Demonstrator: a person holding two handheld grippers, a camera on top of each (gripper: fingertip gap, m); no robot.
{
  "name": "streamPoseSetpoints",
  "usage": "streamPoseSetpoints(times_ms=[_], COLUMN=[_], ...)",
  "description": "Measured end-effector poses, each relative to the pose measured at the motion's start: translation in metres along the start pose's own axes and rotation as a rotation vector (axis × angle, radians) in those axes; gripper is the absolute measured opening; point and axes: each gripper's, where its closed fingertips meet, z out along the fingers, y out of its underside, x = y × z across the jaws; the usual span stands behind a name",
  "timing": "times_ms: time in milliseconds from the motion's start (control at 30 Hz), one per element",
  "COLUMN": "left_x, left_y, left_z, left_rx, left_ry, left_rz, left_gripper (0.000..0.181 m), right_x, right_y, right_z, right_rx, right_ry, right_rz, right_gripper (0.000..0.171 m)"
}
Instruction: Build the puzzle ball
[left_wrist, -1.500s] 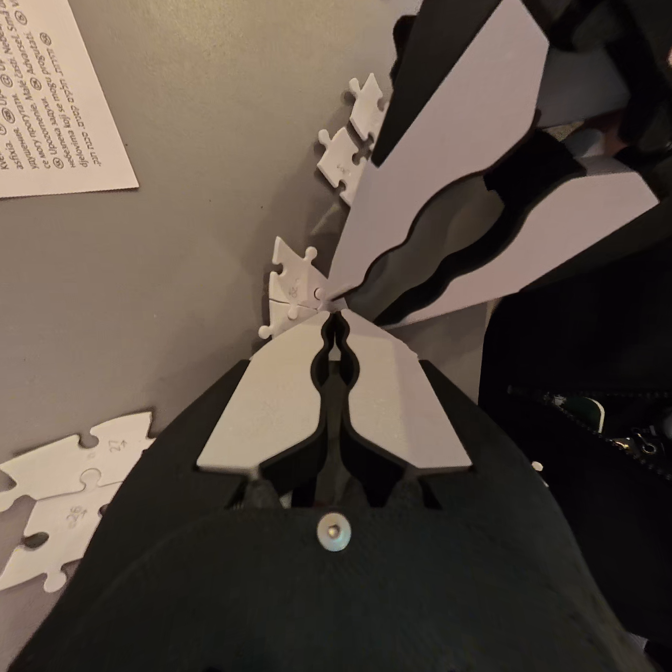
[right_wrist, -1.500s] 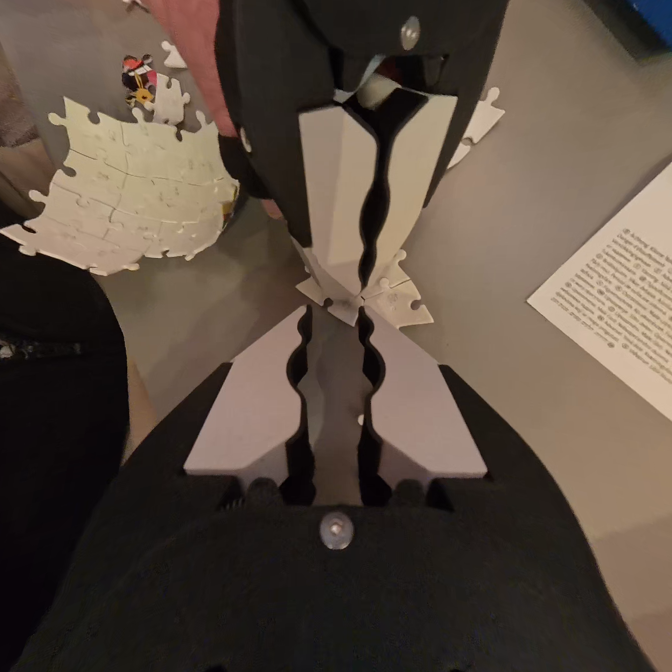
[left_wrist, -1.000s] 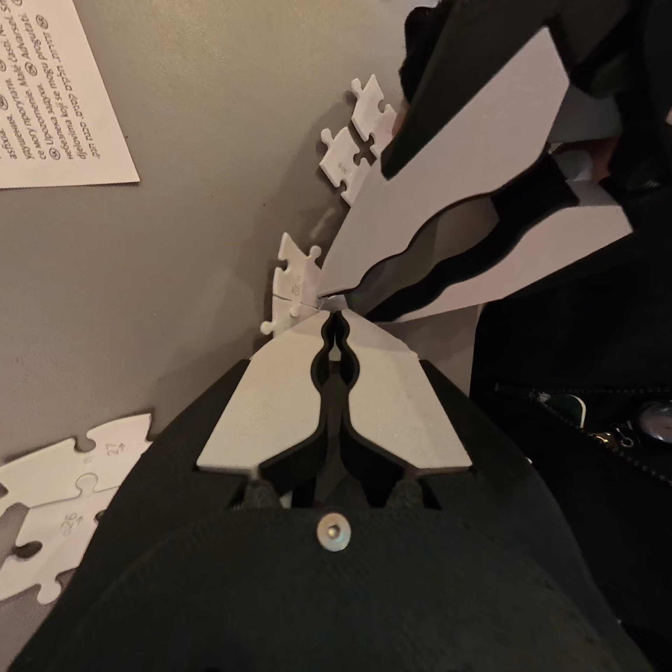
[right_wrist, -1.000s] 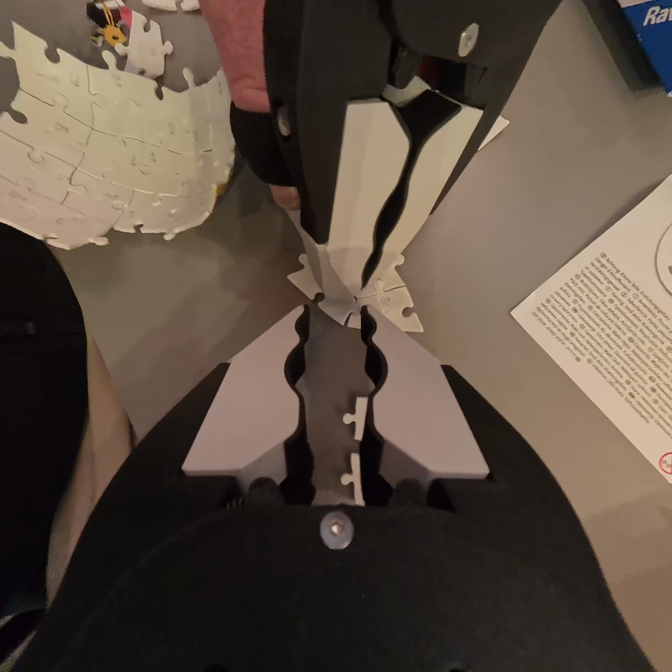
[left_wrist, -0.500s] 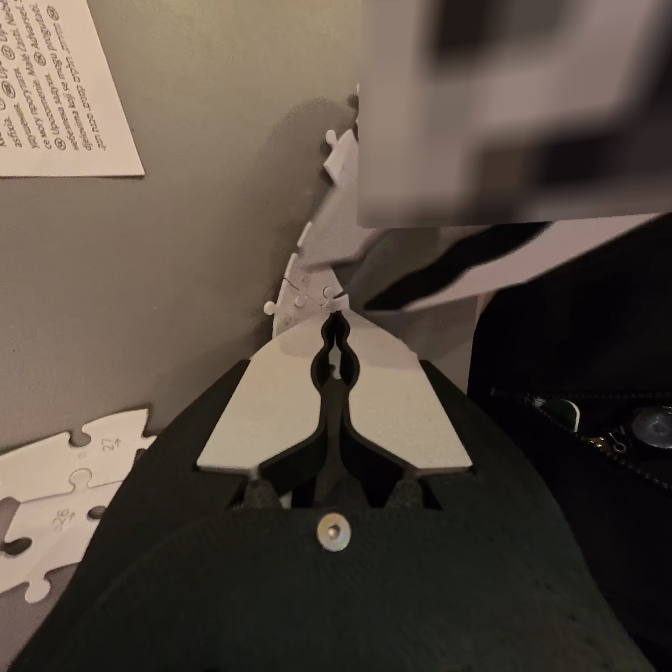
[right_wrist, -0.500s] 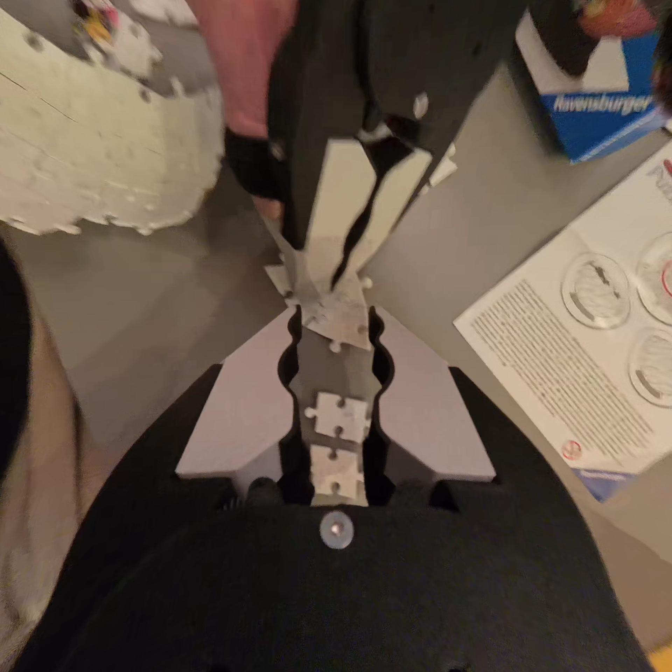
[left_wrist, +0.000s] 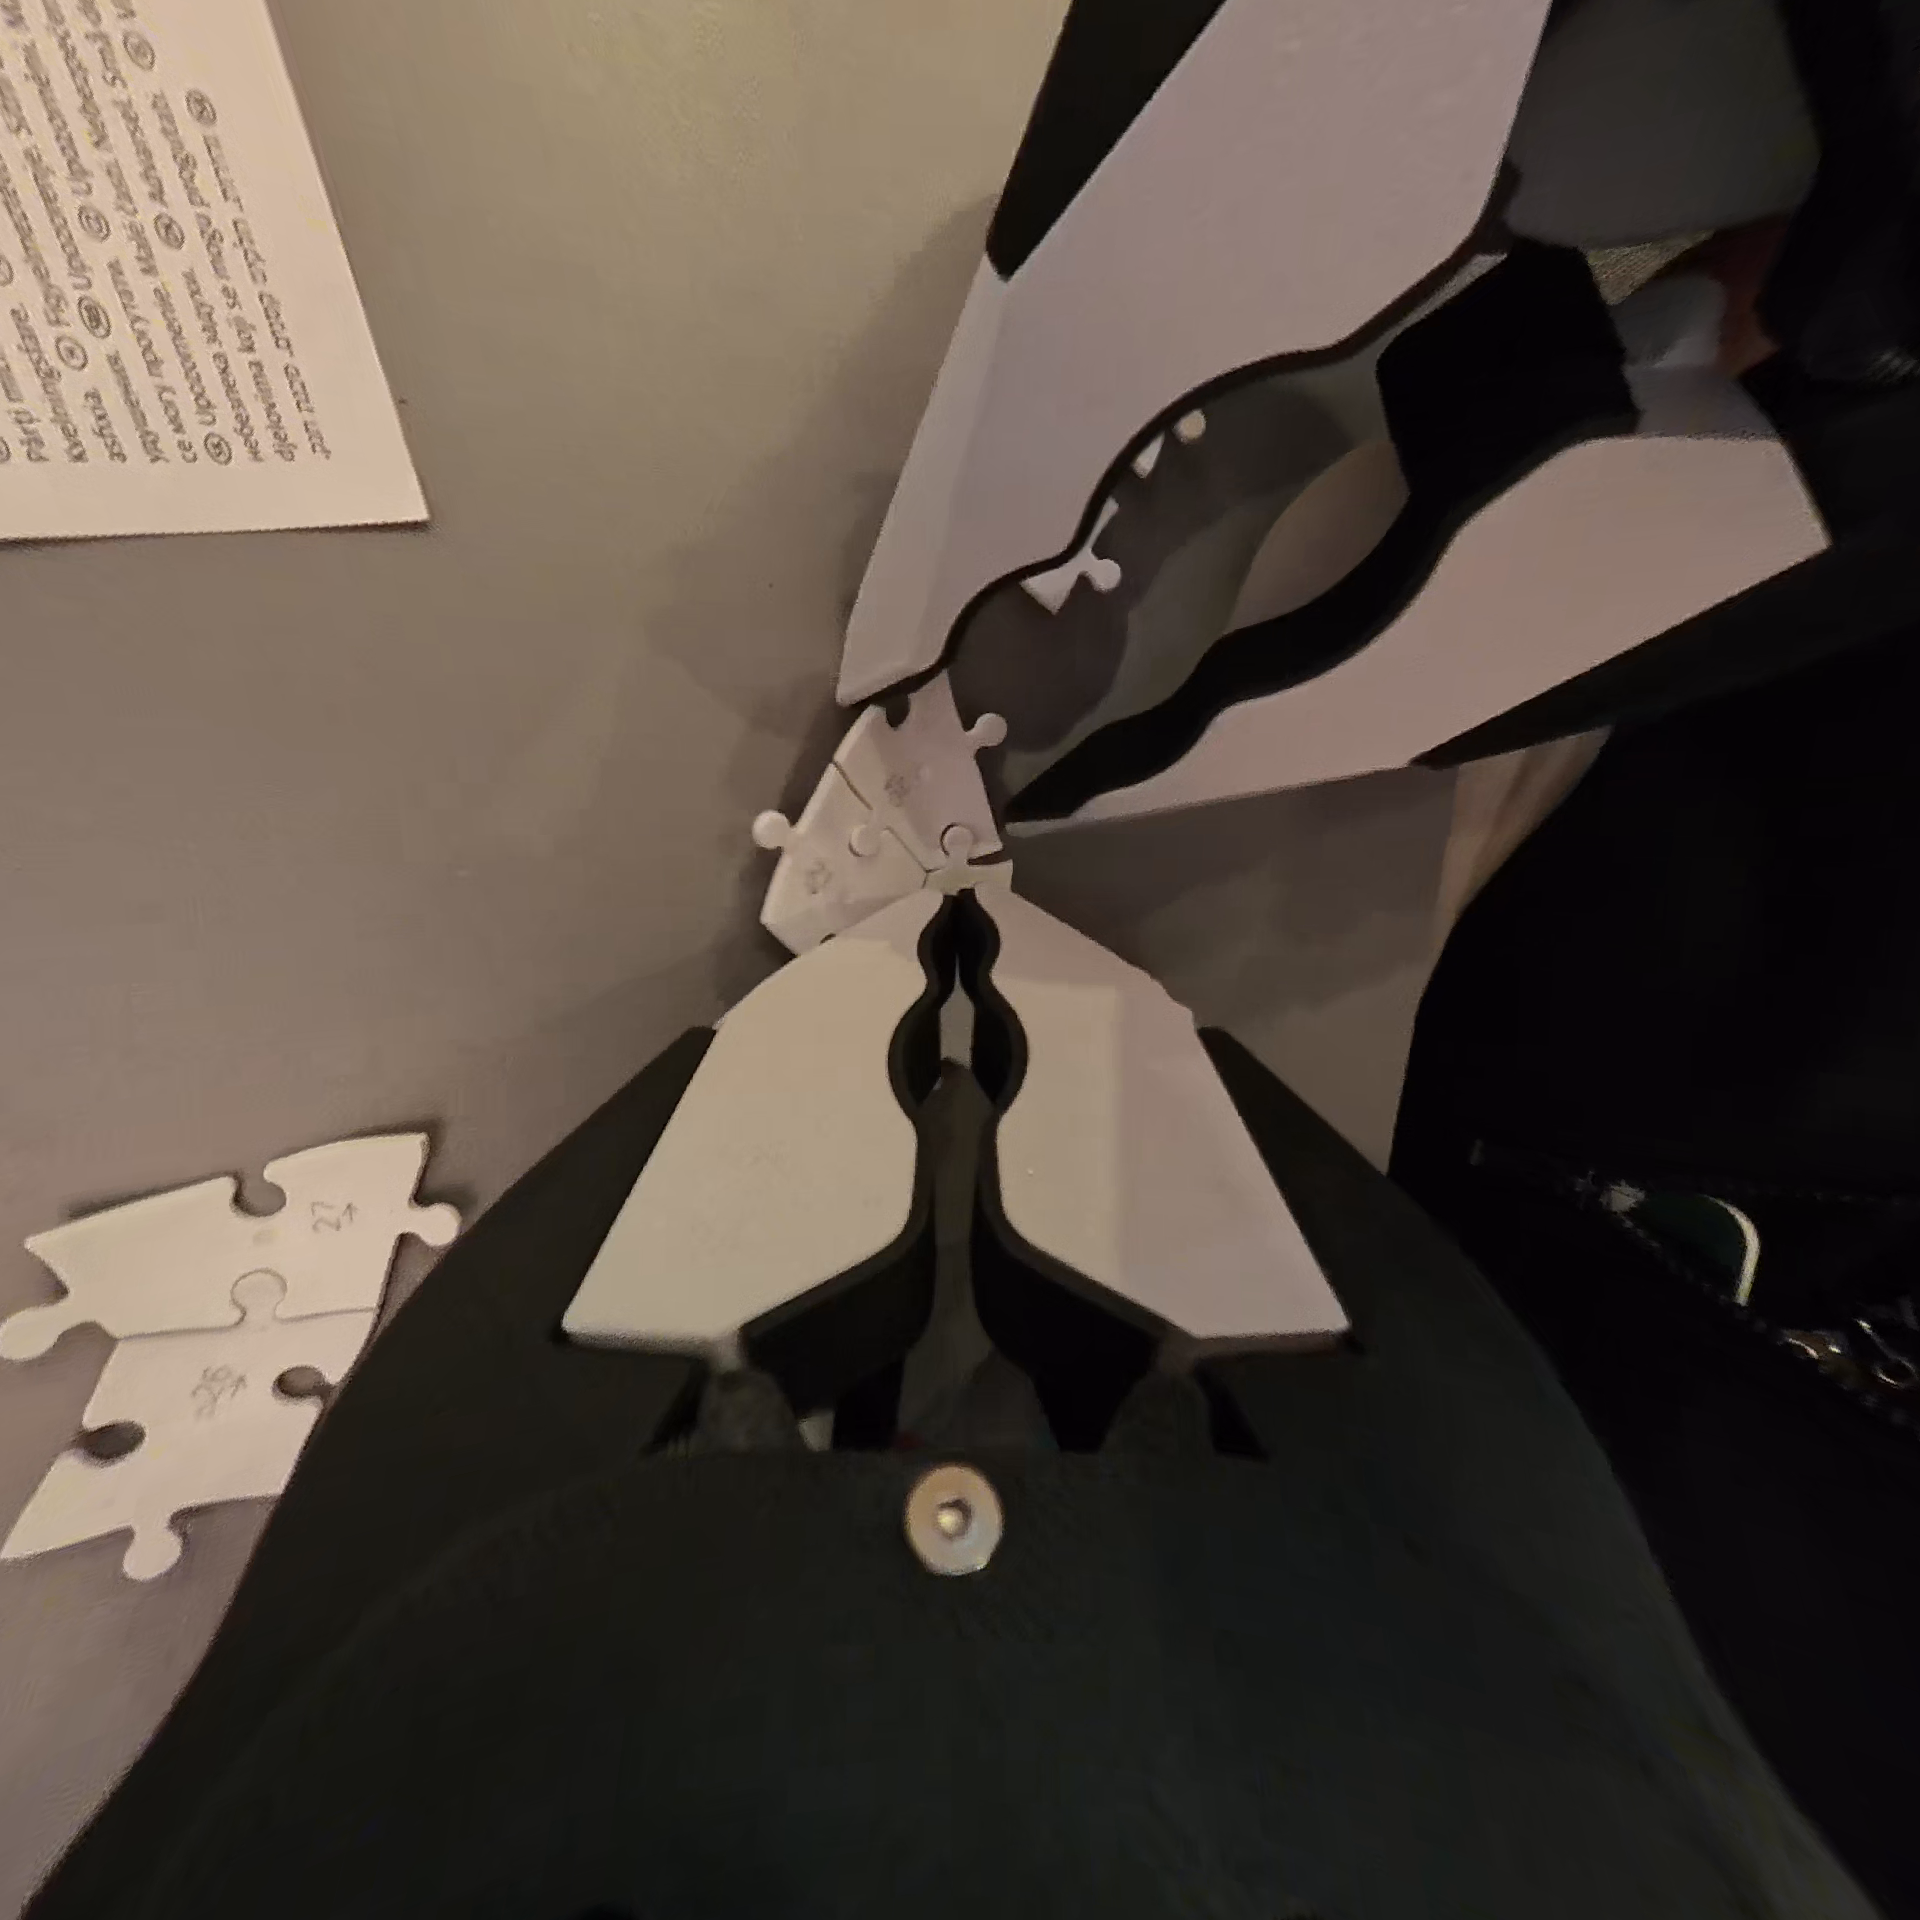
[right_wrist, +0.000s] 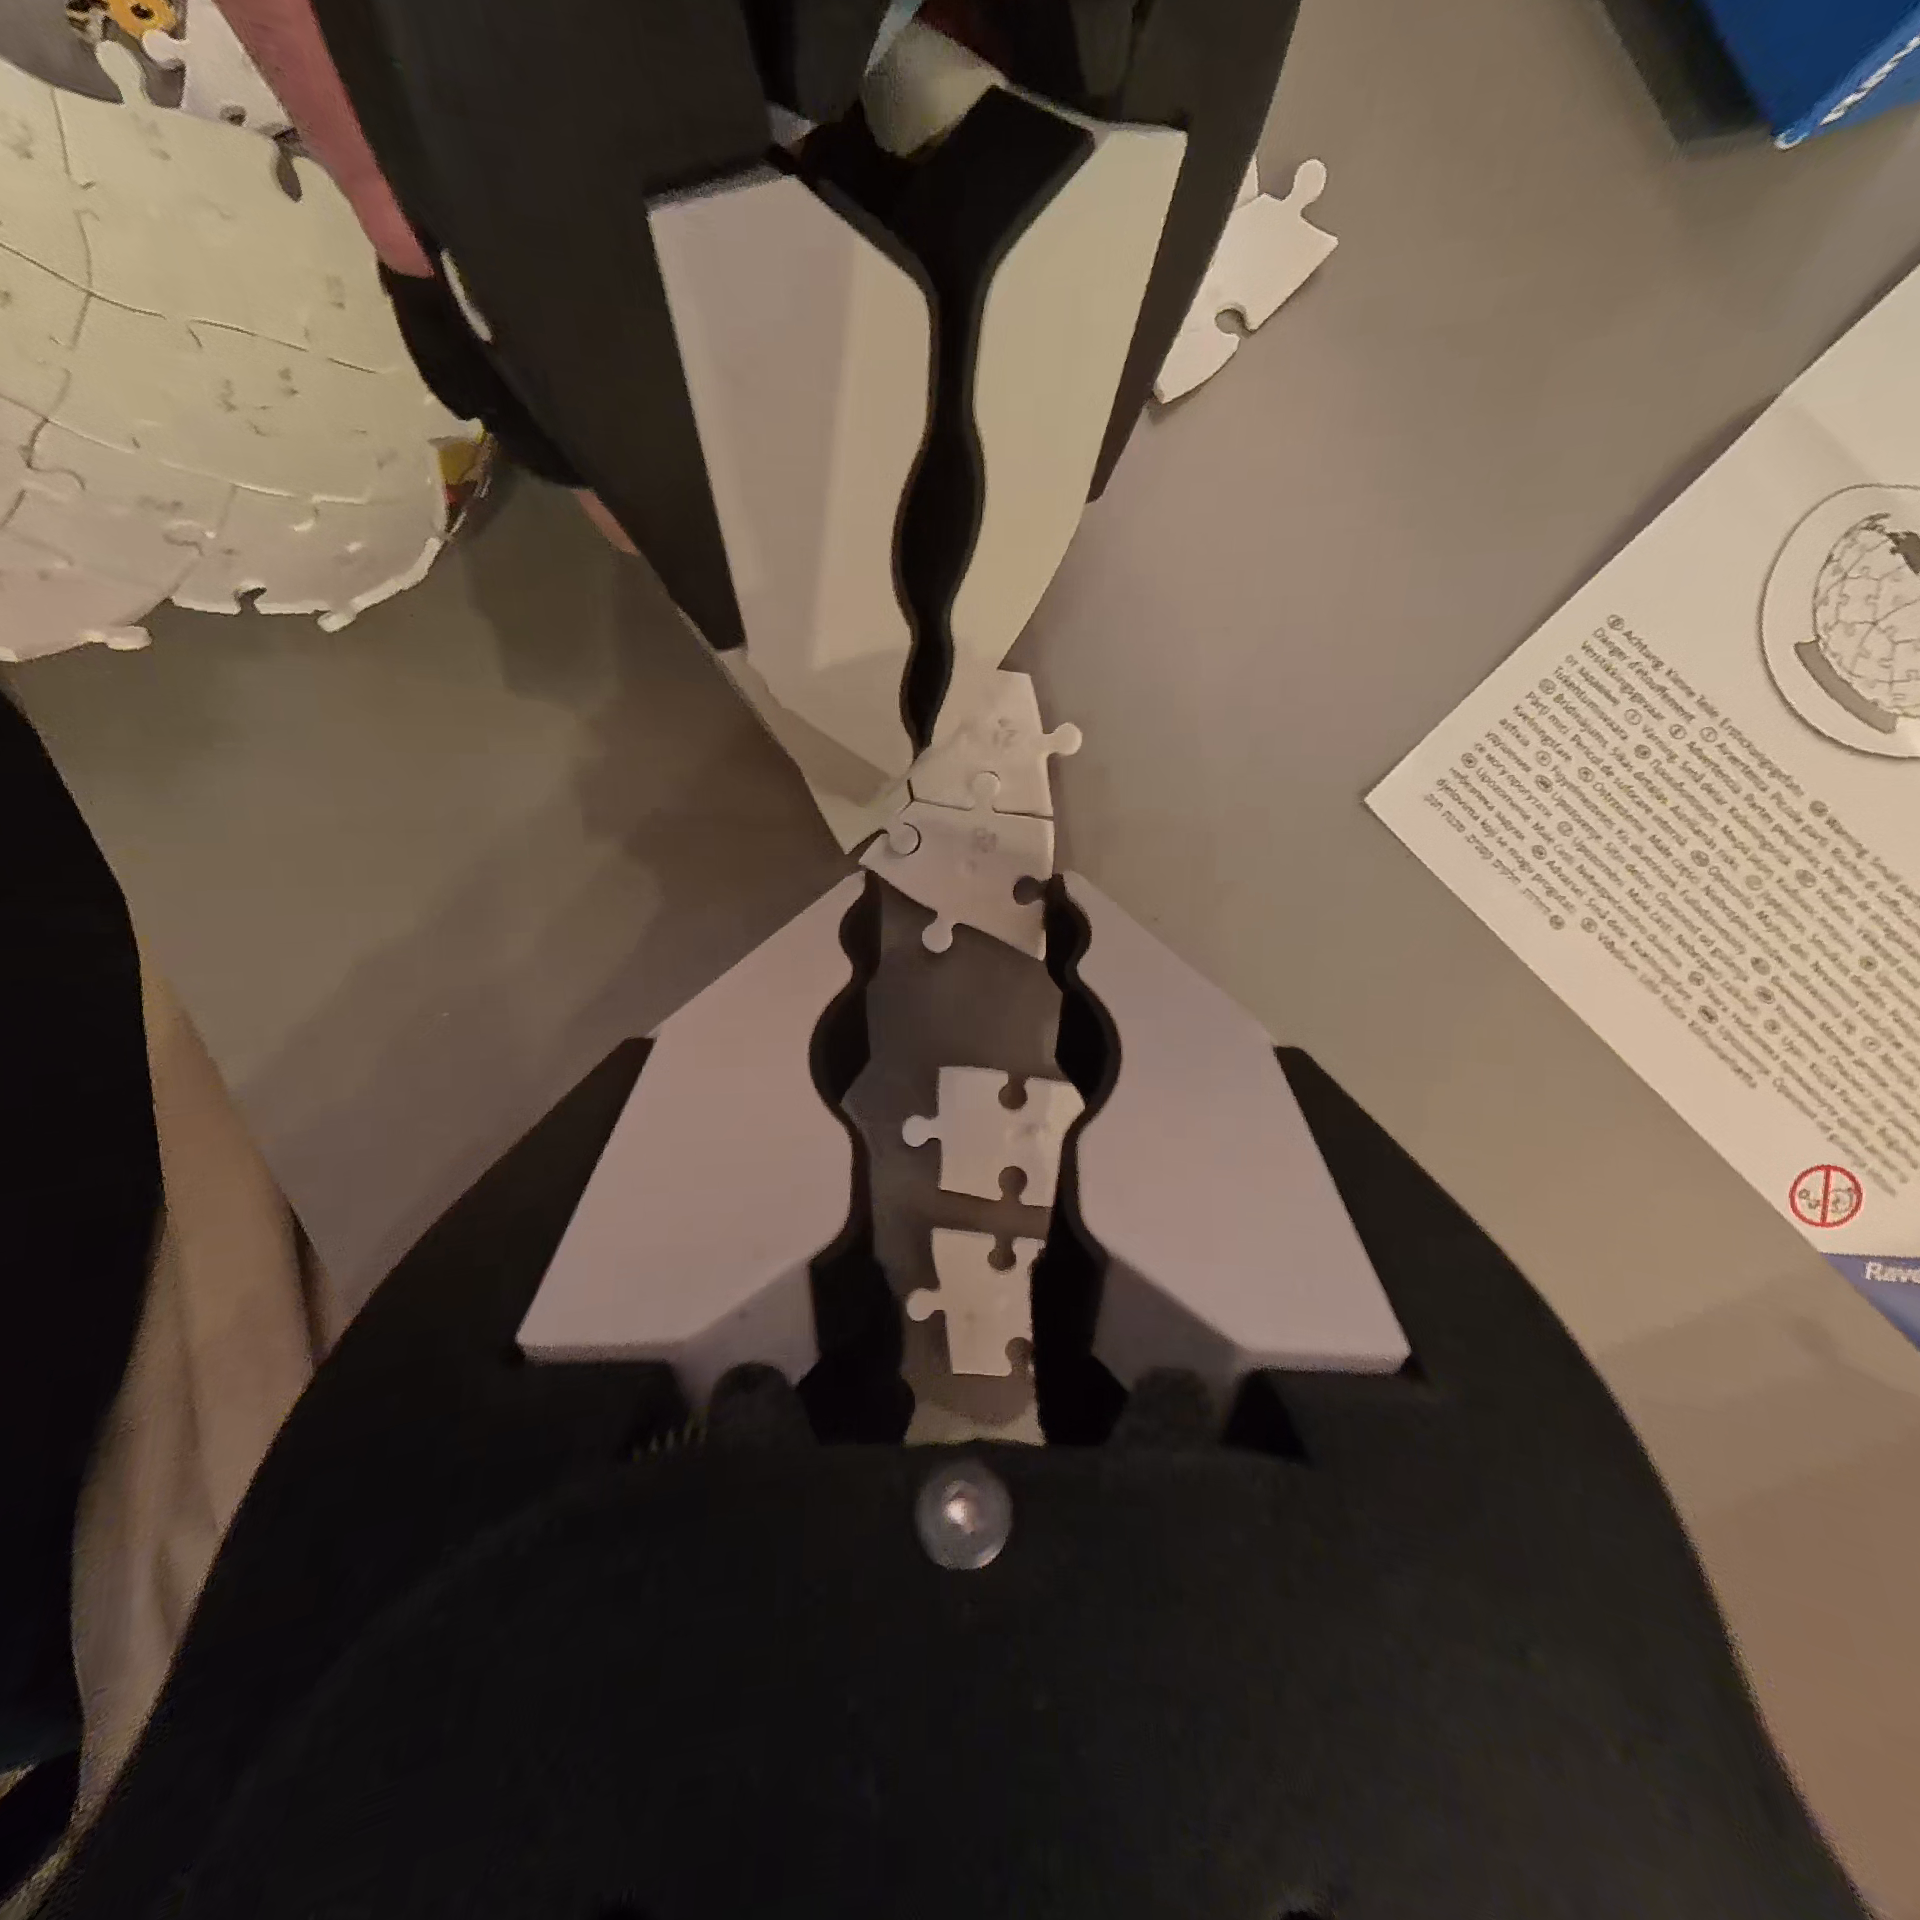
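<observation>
A grey table (left_wrist: 540, 727) carried everything in both views. A white printed instruction sheet (left_wrist: 156, 270) lay flat at the upper left of the left wrist view; in the right wrist view it sat at the right edge, with a round line drawing on it and a small red circular symbol near its lower corner. Part of a blue box (right_wrist: 1808, 62) showed at the top right corner there. Dark clothing with a zip (left_wrist: 1704, 1309) filled the right side of the left wrist view.
</observation>
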Motion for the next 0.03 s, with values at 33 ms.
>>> streamPoseSetpoints(times_ms=[33], left_x=[0.0], left_y=[0.0001], left_z=[0.0001], left_rx=[-0.003], left_ry=[-0.015], left_rz=[0.008], left_gripper=[0.0], right_x=[0.0005], right_y=[0.0004], right_z=[0.0], right_rx=[0.001], right_ry=[0.016], right_rz=[0.003], right_gripper=[0.029])
